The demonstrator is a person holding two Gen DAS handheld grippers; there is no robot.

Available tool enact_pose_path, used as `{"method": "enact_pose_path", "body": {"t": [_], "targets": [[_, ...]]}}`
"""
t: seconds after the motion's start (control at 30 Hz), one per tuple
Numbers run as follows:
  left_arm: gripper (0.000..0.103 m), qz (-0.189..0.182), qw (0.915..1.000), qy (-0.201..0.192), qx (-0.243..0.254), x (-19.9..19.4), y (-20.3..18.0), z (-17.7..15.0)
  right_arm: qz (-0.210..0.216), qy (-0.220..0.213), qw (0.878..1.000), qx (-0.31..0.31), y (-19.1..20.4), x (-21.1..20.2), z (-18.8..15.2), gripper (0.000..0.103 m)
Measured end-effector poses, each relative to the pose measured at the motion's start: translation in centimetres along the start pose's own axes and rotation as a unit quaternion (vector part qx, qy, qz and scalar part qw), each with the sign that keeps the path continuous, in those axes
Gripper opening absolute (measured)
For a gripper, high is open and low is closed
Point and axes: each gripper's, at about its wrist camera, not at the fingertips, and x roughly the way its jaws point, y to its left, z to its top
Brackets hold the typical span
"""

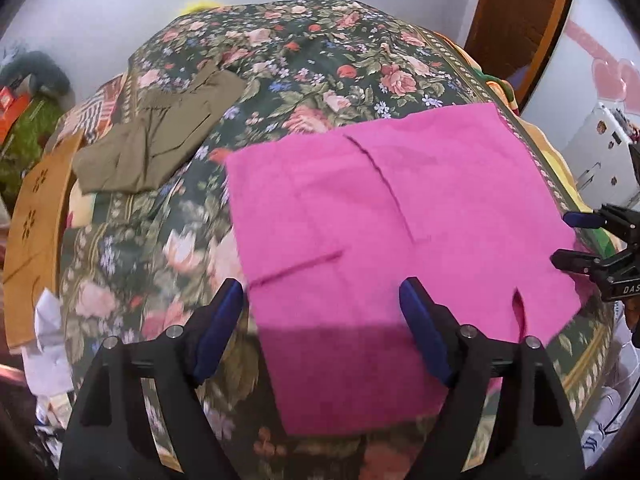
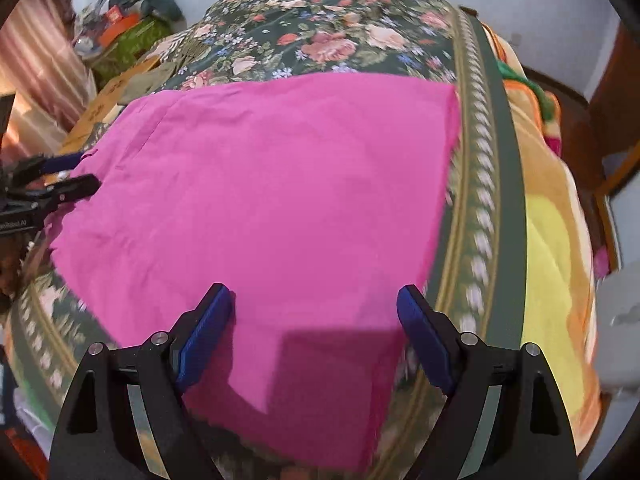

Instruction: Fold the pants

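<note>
- Pink pants point(image 1: 384, 240) are spread flat on the floral bedspread point(image 1: 312, 64), over toward its bordered edge.
- Left gripper point(image 1: 322, 292) hovers over the near edge of the pants, fingers spread wide, nothing in them.
- Right gripper point(image 2: 316, 296) is the same deal, wide apart above the pants, holding nothing.
- An olive garment point(image 1: 160, 132) lies folded well apart from the pants on the bedspread.

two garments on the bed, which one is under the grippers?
The pink pants, spread flat directly below both open grippers: left gripper, right gripper. The olive pants lie folded at the far left of the floral bedspread, away from both.
</note>
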Motion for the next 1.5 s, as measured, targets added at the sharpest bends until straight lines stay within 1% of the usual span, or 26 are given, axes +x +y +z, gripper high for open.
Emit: {"method": "enact_pose_path", "body": {"t": [0.2, 0.3, 0.33, 0.37, 0.43, 0.47, 0.57, 0.67, 0.73, 0.83, 0.9, 0.93, 1.03, 1.1, 1.13, 1.23, 1.27, 1.33, 1.37, 1.4, 1.43, 1.47, 1.5], "targets": [[0.081, -0.001, 0.9998, -0.01, -0.019, -2.0, 0.8, -1.5, -0.007, 0.001, 1.0, 0.011, 0.0, -1.2, -1.7, 0.083], [0.081, 0.024, 0.9992, -0.019, -0.027, -3.6, 1.4, -1.7, -0.012, -0.008, 1.0, -0.003, 0.7, -2.2, -1.8, 0.083], [0.081, 0.027, 0.9987, -0.025, -0.036, -4.3, 1.9, -1.8, -0.013, -0.018, 1.0, -0.01, 1.2, -2.9, -1.6, 0.083], [0.081, 0.022, 0.9981, -0.03, -0.048, -4.8, 2.3, -1.8, -0.012, -0.026, 0.999, -0.014, 1.6, -3.4, -1.4, 0.083], [0.081, 0.001, 0.9959, -0.035, -0.083, -6.0, 3.5, -2.0, -0.006, -0.043, 0.999, -0.016, 2.2, -4.1, -0.9, 0.083], [0.081, -0.012, 0.9943, -0.033, -0.101, -6.4, 4.1, -2.1, 0.0, -0.057, 0.998, -0.016, 2.8, -4.7, -0.3, 0.083], [0.081, -0.044, 0.9904, -0.021, -0.129, -6.8, 4.7, -2.4, 0.014, -0.085, 0.996, -0.023, 4.3, -5.3, 0.7, 0.083], [0.081, -0.08, 0.9848, -0.005, -0.154, -6.3, 4.5, -3.2, 0.023, -0.104, 0.994, -0.034, 6.2, -4.7, 1.6, 0.083], [0.08, -0.102, 0.9804, 0.004, -0.169, -5.8, 4.3, -3.9, 0.032, -0.104, 0.993, -0.038, 7.2, -3.7, 2.0, 0.083], [0.08, -0.137, 0.9724, 0.02, -0.188, -5.0, 3.8, -4.8, 0.043, -0.094, 0.994, -0.042, 8.4, -1.7, 2.0, 0.083], [0.079, -0.164, 0.9651, 0.032, -0.202, -4.4, 3.6, -5.3, 0.043, -0.078, 0.995, -0.04, 8.8, -0.2, 1.7, 0.083], [0.079, -0.181, 0.9598, 0.039, -0.21, -4.0, 3.5, -5.5, 0.044, -0.066, 0.996, -0.039, 8.9, 0.9, 1.6, 0.082], [0.079, -0.208, 0.9505, 0.041, -0.227, -3.5, 3.3, -5.5, 0.05, -0.045, 0.997, -0.038, 8.9, 1.9, 1.2, 0.082], [0.079, -0.252, 0.9341, 0.047, -0.249, -2.9, 3.8, -5.4, 0.06, -0.046, 0.996, -0.037, 8.5, 1.7, 1.3, 0.082], [0.079, -0.266, 0.9259, 0.05, -0.264, -2.5, 4.1, -5.4, 0.061, -0.045, 0.996, -0.039, 8.6, 1.7, 1.2, 0.082], [0.079, -0.285, 0.9138, 0.051, -0.285, -1.4, 4.7, -4.8, 0.062, -0.045, 0.996, -0.044, 8.7, 1.7, 1.1, 0.083], [0.079, -0.286, 0.912, 0.05, -0.29, -1.2, 4.7, -4.7, 0.062, -0.045, 0.996, -0.045, 8.7, 1.7, 1.1, 0.083], [0.079, -0.285, 0.9103, 0.046, -0.297, -1.0, 4.8, -4.2, 0.065, -0.046, 0.996, -0.044, 8.6, 1.8, 1.0, 0.083], [0.079, -0.282, 0.9108, 0.043, -0.298, -0.9, 4.8, -4.0, 0.067, -0.046, 0.996, -0.042, 8.6, 1.8, 1.0, 0.083], [0.075, -0.274, 0.9136, 0.039, -0.298, -0.9, 4.7, -3.7, 0.068, -0.046, 0.996, -0.041, 8.5, 1.9, 1.1, 0.083], [0.064, -0.263, 0.9182, 0.036, -0.294, -0.8, 4.7, -3.4, 0.069, -0.046, 0.996, -0.041, 8.5, 1.9, 1.1, 0.083], [0.057, -0.244, 0.9256, 0.035, -0.287, -0.7, 4.6, -3.2, 0.069, -0.046, 0.996, -0.042, 8.5, 1.9, 1.1, 0.083], [0.042, -0.225, 0.9325, 0.033, -0.281, -0.6, 4.4, -2.9, 0.069, -0.046, 0.996, -0.043, 8.5, 1.9, 1.1, 0.083]]}}
